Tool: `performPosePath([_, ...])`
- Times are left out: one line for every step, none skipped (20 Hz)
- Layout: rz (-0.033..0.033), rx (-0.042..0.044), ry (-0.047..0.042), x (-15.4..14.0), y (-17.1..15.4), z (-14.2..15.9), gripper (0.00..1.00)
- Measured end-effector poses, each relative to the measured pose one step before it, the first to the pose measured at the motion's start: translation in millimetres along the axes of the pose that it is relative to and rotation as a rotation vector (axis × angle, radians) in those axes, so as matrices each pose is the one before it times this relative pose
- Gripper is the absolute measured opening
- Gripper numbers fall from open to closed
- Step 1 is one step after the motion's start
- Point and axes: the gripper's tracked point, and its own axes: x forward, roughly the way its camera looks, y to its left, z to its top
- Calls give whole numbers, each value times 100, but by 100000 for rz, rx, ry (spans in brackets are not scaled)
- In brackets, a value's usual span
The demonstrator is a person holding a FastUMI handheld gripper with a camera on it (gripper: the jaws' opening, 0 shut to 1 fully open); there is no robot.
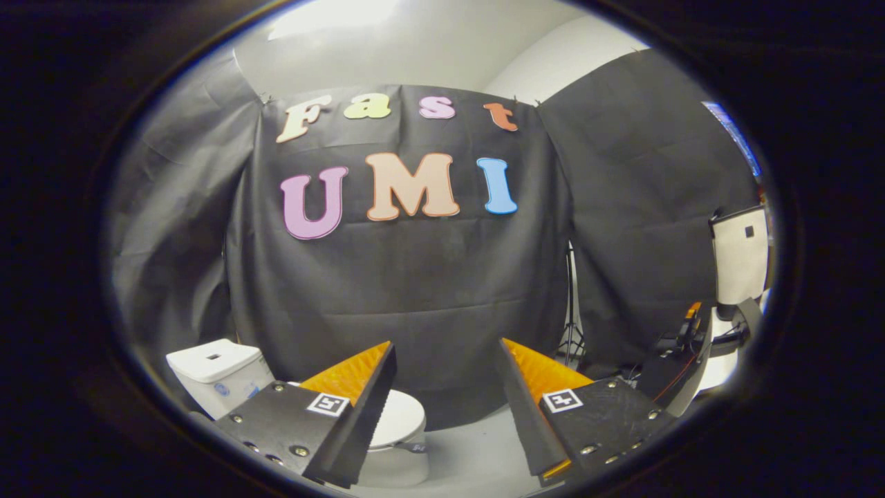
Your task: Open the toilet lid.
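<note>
A white toilet stands on the floor against the black cloth wall, below and beyond my left finger. Its tank [216, 370] rises to the left of that finger. The lid [402, 417] lies flat and closed over the bowl, partly hidden behind the left finger [349, 398]. My gripper [448, 349] hangs in the air well above and short of the toilet, open, with nothing between its fingers. The right finger [546, 394] is out over bare floor to the right of the bowl.
A tripod stand [571, 339] leans against the wall right of the toilet. Further right sits dark equipment with an orange part and cables [681, 353], and a white box on a stand [740, 256]. Grey floor [477, 449] stretches between toilet and equipment.
</note>
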Motion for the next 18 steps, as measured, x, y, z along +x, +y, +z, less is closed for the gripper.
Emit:
performPosePath([-145, 158, 163, -10, -56, -13, 86])
performPosePath([-24, 212, 130, 45, -40, -109, 86])
performPosePath([203, 415, 138, 63, 45, -22, 86])
performPosePath([422, 593, 266, 169, 62, -168, 86])
performPosePath([391, 1114, 401, 97, 5, -175, 86])
performPosePath([372, 1846, 433, 242, -37, -242, 86])
performPosePath([241, 2621, 214, 251, -24, -191, 86])
performPosePath([31, 3417, 253, 363, -187, -380, 86])
performPosePath([623, 4850, 587, 419, -84, -503, 86])
performPosePath([547, 5109, 838, 361, -93, -736, 86])
performPosePath([-256, 5199, 932, 463, -317, -762, 86])
performPosePath([-659, 4730, 1135, 341, -589, -907, 86])
performPosePath([-1234, 4195, 1200, 305, -701, -988, 86])
performPosePath([-1760, 4965, 1712, 543, -869, -1054, 86])
performPosePath([-1638, 6087, 1779, 490, -786, -1096, 86])
performPosePath([-2312, 6566, 1307, 652, -1098, -946, 84])
performPosePath([-1204, 6002, 12, 536, -869, -710, 81])
performPosePath([-453, 6625, 54, 389, -1090, -860, 79])
